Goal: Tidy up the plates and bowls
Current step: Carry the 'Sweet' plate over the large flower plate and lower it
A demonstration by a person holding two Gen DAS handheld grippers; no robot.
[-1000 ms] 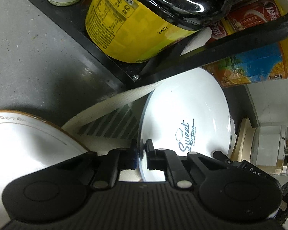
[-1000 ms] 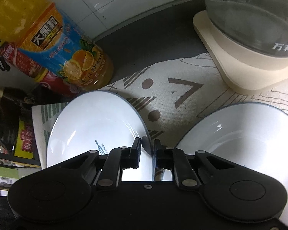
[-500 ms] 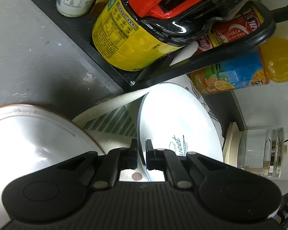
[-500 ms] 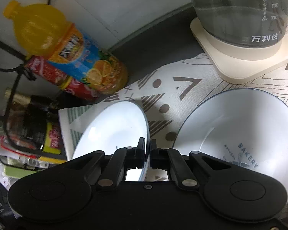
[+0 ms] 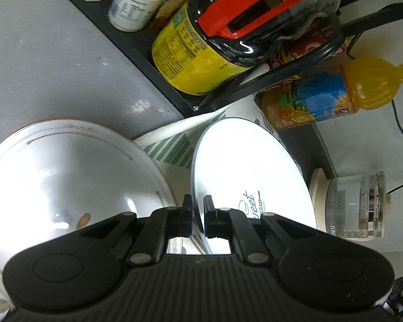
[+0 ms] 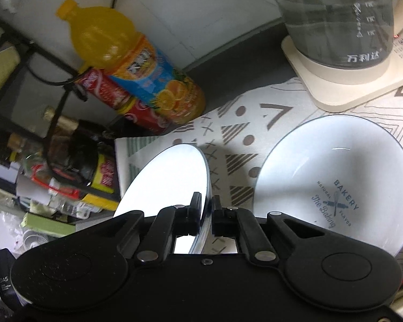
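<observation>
Grey tabletop [image 5: 53, 53] carries a patterned mat [image 6: 255, 123]. Over the mat, both the left gripper [image 5: 198, 209] and right gripper [image 6: 207, 209] clamp one white plate [image 5: 244, 166], tilted beside a bowl [image 6: 335, 177].

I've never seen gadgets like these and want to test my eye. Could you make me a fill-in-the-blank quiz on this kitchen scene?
1. In the left wrist view, the left gripper clamps the white plate by its rim; the gold-trimmed plate lies to its ____.
2. Beside the right gripper, the script inside the white bowl reads "The ____".
3. The big jar on the black shelf wears a ____ label.
4. The juice bottle label pictures sliced ____.

Missing words: left; Baking; yellow; oranges.
</observation>
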